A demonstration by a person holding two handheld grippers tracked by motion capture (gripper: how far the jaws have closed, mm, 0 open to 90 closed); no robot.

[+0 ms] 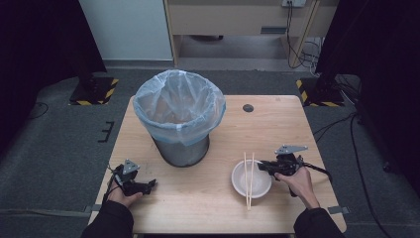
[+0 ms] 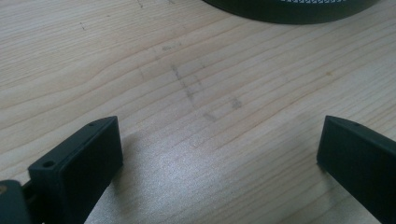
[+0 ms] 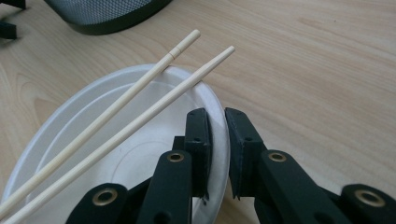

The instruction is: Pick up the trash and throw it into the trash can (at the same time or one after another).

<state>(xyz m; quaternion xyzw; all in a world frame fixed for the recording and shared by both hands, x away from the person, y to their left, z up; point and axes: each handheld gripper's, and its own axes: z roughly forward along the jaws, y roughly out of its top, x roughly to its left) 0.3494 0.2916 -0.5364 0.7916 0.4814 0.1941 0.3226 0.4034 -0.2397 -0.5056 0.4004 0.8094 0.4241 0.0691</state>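
Observation:
A white bowl (image 1: 241, 184) sits on the wooden table (image 1: 277, 124) at the front right, with two wooden chopsticks (image 1: 249, 181) lying across it. My right gripper (image 1: 261, 166) is at the bowl's right rim. In the right gripper view the bowl (image 3: 116, 154) has its rim pinched between the two jaws of the right gripper (image 3: 217, 114), one jaw inside and one outside, and the chopsticks (image 3: 140, 112) rest over the bowl to the left. My left gripper (image 1: 151, 184) lies at the front left of the table. Its jaws stand wide apart over bare wood in the left gripper view (image 2: 219, 135).
A metal mesh bin (image 1: 179, 116) lined with a pale blue bag stands at the middle back of the table. Its dark base (image 2: 289, 9) shows beyond the left jaws and also as the bin (image 3: 107, 14) behind the bowl. A small black disc (image 1: 248, 108) lies at the back.

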